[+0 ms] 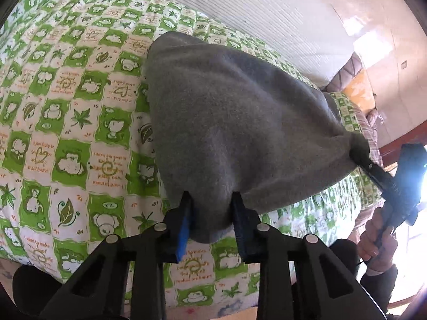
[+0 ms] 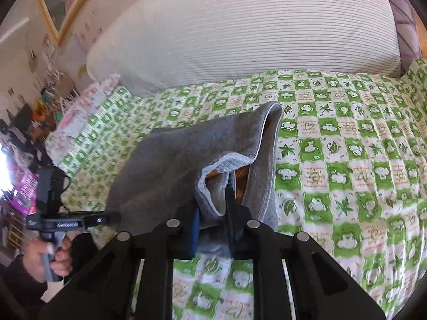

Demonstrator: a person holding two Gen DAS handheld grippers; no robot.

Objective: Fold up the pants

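Note:
Grey fleece pants [image 1: 234,122] hang lifted over a green-and-white quilt [image 1: 66,133], stretched between both grippers. My left gripper [image 1: 212,202] is shut on the near hem, a fold of cloth pinched between its blue-padded fingers. At the right edge of the left wrist view, my right gripper [image 1: 361,157] pinches the far corner. In the right wrist view, the right gripper [image 2: 213,208] clamps an edge of the pants [image 2: 170,165] beside an opening that shows orange lining [image 2: 240,176]. The left gripper [image 2: 117,216] bites the cloth's left corner there, fingertips buried in it.
The quilt [image 2: 347,160] covers a bed, with a large striped cushion [image 2: 240,32] along its far side. A person's hand [image 2: 45,256] holds the left tool's handle. Cluttered shelves [image 2: 34,112] stand at the left, and a framed picture [image 2: 61,2] hangs above.

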